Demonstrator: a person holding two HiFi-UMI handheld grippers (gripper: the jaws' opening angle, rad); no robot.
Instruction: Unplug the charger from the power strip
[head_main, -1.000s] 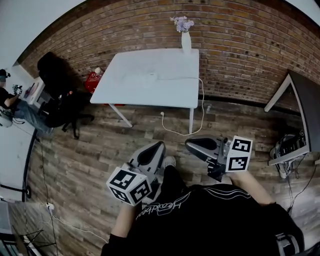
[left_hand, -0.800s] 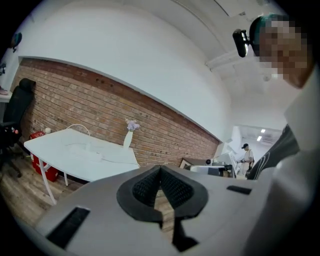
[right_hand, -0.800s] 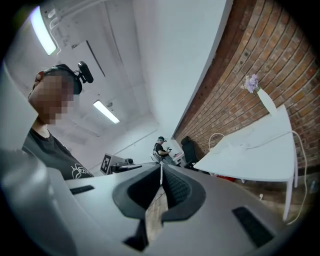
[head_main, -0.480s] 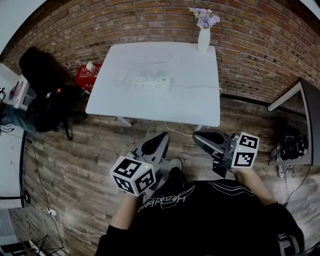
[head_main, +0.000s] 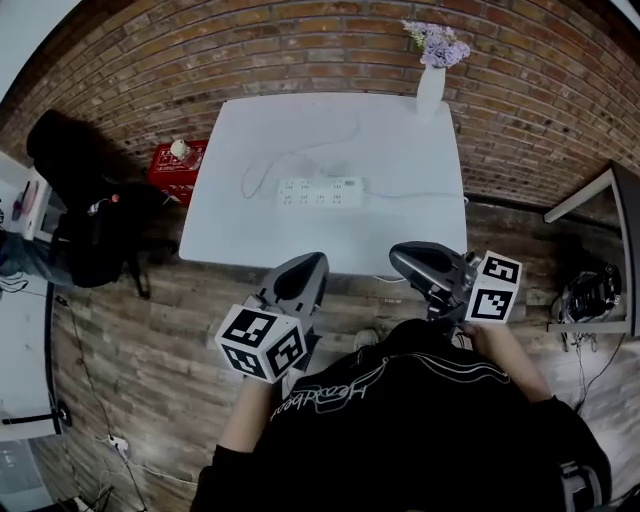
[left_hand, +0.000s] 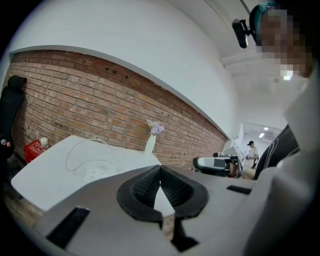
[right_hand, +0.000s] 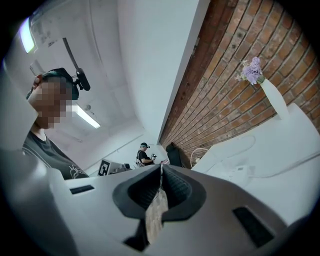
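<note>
A white power strip (head_main: 320, 192) lies mid-table on the white table (head_main: 240, 235). A white cable (head_main: 262, 168) loops off its left end, and another runs right to the table edge. The charger plug is too small to make out. My left gripper (head_main: 312, 262) is shut and empty, its tip over the table's near edge. My right gripper (head_main: 400, 252) is likewise shut and empty at the near edge, further right. The left gripper view shows the shut left gripper (left_hand: 160, 169) and the strip (left_hand: 95, 175) beyond it. The right gripper view shows the shut right gripper (right_hand: 161, 167) and the strip (right_hand: 241, 170).
A white vase of purple flowers (head_main: 432, 85) stands at the table's far right corner against the brick wall. A red box (head_main: 175, 162) and a black chair with bags (head_main: 85, 210) sit left of the table. Another table's frame (head_main: 600, 195) and coiled cables (head_main: 585, 292) are at the right.
The table has come much nearer in the head view. Both grippers have moved forward from over the wooden floor to the table's near edge. Both stay shut.
</note>
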